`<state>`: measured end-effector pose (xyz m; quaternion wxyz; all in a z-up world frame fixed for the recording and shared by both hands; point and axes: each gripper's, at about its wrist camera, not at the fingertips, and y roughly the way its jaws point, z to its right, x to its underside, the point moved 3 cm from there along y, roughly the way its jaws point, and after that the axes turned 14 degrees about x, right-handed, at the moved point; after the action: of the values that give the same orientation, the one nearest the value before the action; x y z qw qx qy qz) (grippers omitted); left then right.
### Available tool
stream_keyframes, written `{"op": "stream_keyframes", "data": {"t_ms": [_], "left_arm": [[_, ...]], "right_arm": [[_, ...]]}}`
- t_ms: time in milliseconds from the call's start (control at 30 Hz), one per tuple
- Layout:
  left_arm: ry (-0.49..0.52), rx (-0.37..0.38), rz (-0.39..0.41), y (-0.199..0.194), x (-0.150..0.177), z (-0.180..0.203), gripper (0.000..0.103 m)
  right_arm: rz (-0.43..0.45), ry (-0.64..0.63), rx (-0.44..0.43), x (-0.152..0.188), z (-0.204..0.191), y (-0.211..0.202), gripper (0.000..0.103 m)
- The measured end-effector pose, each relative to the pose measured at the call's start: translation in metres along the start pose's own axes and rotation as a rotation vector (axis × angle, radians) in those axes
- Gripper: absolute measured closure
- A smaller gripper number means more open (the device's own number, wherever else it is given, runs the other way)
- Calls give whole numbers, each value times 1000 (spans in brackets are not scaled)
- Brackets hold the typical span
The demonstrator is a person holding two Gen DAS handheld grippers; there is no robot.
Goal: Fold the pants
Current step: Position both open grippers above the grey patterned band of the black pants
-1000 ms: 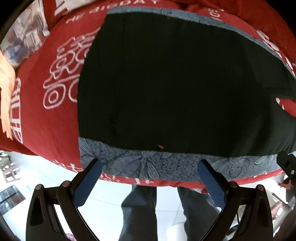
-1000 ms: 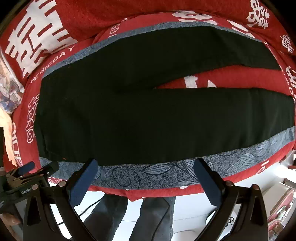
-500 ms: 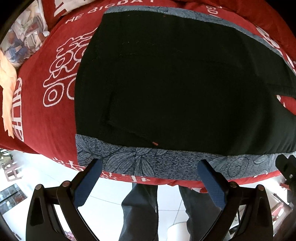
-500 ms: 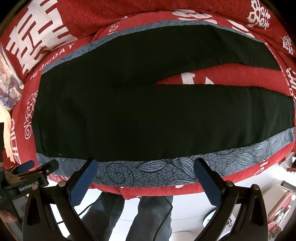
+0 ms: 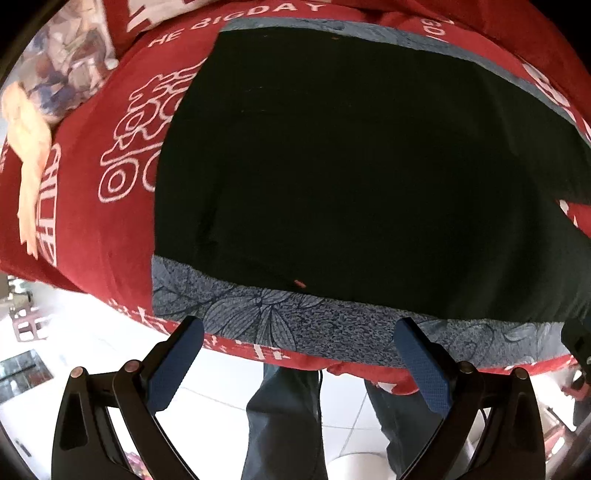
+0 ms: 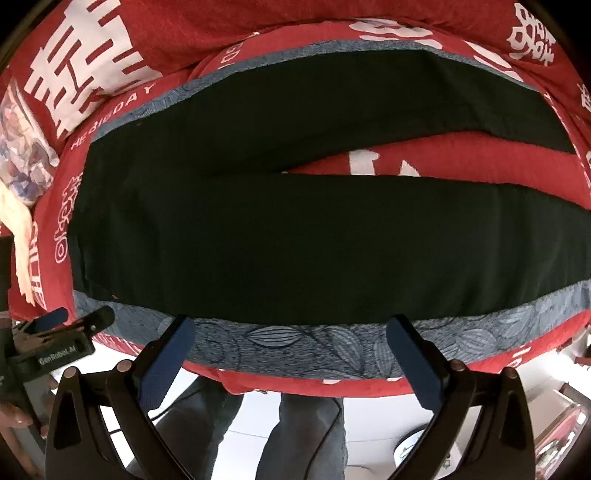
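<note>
Black pants (image 6: 295, 236) lie spread flat on a blue-grey floral mat (image 6: 280, 343), which sits on top of a red bedspread (image 6: 207, 33) printed with white characters. From my right wrist camera I see the whole garment filling the centre, waist end toward 9 o'clock and the two legs running out toward 3 o'clock, parted in a narrow V with red cloth showing between them at about 2 o'clock. My right gripper (image 6: 291, 354) hangs at 6 o'clock with its jaws wide apart and nothing between them, the blue pads (image 6: 168, 354) over the mat's near edge, apart from the pants. At 8 o'clock in the same view I can see my left gripper (image 6: 74, 325) just off the mat's corner. From the left wrist camera, the left gripper (image 5: 299, 358) is likewise spread wide and empty at 6 o'clock, its pads (image 5: 423, 363) just short of the floral border, with the waist part of the pants (image 5: 351, 166) filling the frame above. A tiny red speck (image 5: 298, 283) sits on the fabric near the lower hem edge. Below the bed edge I see the person's legs in dark jeans (image 5: 284, 424) on a white tiled floor (image 5: 92, 343). A patterned pillow (image 5: 70, 62) lies at 10 o'clock.
</note>
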<state>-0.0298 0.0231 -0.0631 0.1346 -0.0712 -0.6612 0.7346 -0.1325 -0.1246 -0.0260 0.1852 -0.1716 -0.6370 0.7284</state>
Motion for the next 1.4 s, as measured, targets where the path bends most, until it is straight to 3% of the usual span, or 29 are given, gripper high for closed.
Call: {"op": "stream_keyframes", "data": {"t_ms": [233, 767, 1300, 1400], "left_arm": [[-57, 25, 13, -5, 5, -34, 0], [17, 53, 25, -3, 5, -89, 0], [6, 69, 34, -3, 7, -121, 0], [0, 68, 41, -1, 17, -109, 0]], "right_arm": [[-4, -8, 0, 2, 3, 7, 0], [16, 7, 78, 6, 1, 4, 0], [25, 24, 111, 8, -10, 1, 0], [26, 22, 112, 9, -12, 0, 0]]}}
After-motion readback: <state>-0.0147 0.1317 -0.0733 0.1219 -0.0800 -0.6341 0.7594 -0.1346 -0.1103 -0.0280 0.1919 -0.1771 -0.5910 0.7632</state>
